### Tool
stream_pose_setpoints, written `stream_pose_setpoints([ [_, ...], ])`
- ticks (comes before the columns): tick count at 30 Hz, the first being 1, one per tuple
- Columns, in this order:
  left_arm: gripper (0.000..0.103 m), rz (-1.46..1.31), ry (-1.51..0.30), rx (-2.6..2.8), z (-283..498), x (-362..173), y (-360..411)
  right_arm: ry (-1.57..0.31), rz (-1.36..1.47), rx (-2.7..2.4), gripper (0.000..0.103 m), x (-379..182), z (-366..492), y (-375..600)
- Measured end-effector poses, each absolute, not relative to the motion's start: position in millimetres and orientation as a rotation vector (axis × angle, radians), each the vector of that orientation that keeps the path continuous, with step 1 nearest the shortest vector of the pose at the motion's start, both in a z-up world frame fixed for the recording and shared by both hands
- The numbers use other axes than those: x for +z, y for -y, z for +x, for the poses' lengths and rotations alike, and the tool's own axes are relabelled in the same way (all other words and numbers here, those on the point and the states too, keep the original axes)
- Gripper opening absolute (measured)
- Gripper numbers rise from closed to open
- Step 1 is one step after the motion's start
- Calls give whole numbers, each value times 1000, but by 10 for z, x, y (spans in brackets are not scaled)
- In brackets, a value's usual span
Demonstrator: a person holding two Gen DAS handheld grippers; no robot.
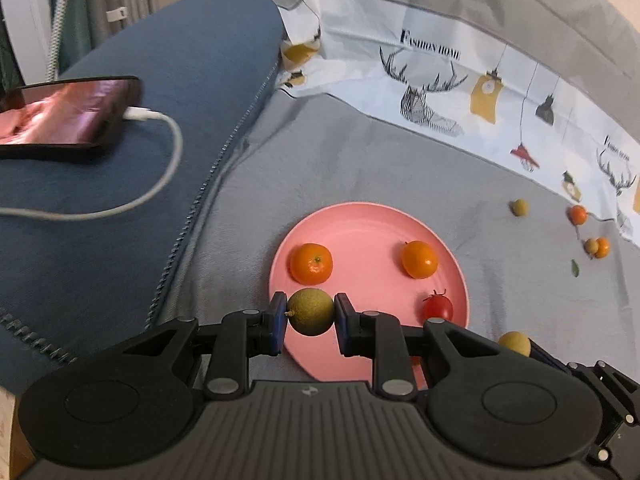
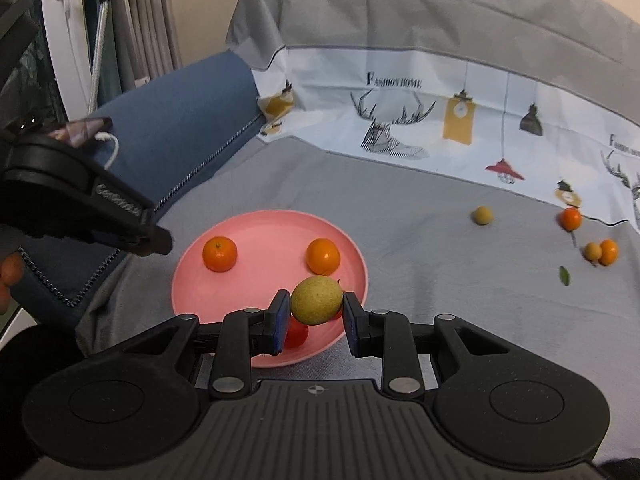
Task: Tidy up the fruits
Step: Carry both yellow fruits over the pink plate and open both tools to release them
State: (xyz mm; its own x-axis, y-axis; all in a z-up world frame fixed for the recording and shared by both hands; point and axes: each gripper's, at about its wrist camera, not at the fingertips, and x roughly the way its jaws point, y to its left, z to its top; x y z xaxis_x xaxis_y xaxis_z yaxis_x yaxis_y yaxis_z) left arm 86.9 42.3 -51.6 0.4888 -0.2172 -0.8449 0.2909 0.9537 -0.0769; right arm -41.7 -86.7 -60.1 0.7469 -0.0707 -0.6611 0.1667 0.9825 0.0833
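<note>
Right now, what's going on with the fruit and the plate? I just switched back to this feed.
A person is sorting fruit onto a pink plate on a grey cloth, with a gripper in each hand. The left gripper is shut on a brownish-green round fruit over the plate's near edge, and the right gripper is shut on a yellowish round fruit over the plate too. Two small oranges and a cherry tomato already lie on the plate. Several small fruits remain on the cloth to the right.
</note>
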Motion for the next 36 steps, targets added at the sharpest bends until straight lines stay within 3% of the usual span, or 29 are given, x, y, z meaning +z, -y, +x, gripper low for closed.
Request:
stream_pose_setpoints([
  [19,28,210,-1027,-314,1367,-1081,133,-794,88,-82,30,-1115,194,946],
  [20,32,214,-1016,-322,1367,-1068,146,-795,83,-79,30,-1125,203,939],
  [22,68,213,-1013,-337,1364,-1037,164,-801,77,-57,30,-1133,237,940],
  [23,96,206,-1006,-338,1361,-1011,162,-800,78,-52,38,-1124,254,944],
  [24,102,197,-981,-331,1342,-963,148,-795,79,-49,46,-1109,260,950],
  [25,103,188,-953,-329,1312,-916,127,-790,77,-50,63,-1081,261,955],
  [26,103,186,-940,-338,1285,-876,112,-777,77,-51,73,-1039,239,961],
  [32,103,193,-962,-349,1017,-678,-111,-787,105,-63,87,-822,-44,947],
  [36,103,198,-983,-308,692,-543,-401,-827,142,-62,89,-691,-384,884],
])
